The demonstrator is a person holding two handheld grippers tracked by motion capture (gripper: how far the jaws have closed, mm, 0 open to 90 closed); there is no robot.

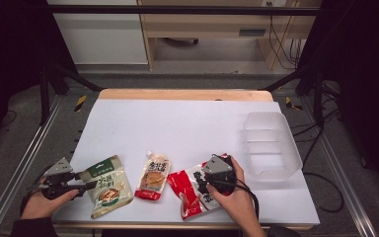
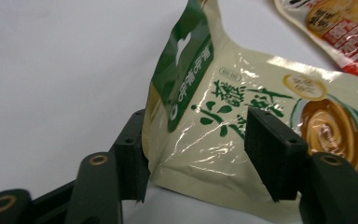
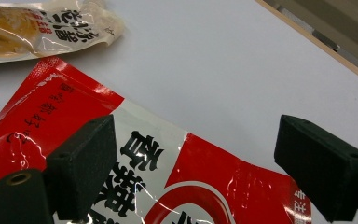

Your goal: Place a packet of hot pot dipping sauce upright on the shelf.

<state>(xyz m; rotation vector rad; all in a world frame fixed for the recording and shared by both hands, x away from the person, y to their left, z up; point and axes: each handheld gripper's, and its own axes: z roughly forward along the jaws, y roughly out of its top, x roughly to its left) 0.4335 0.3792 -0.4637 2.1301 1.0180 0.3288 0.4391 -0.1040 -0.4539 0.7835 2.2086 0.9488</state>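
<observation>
A cream and green snack pouch [image 1: 107, 186] lies at the front left of the white table sheet [image 1: 177, 123]. My left gripper [image 1: 86, 186] is at its left edge. In the left gripper view the pouch [image 2: 223, 121] sits between the jaws of that gripper [image 2: 200, 149], one edge against the left jaw, and the pads do not clearly press it. A red and white pouch [image 1: 187, 190] lies at the front right. My right gripper [image 1: 201, 183] hovers over it. The right gripper view shows the jaws of that gripper [image 3: 196, 154] wide open above the pouch [image 3: 177, 186].
A third pouch [image 1: 154, 176], cream with a red bottom, lies between the other two. A clear plastic tub [image 1: 249, 143] stands at the right edge of the sheet. The table's wooden edge [image 1: 185, 94] runs along the back.
</observation>
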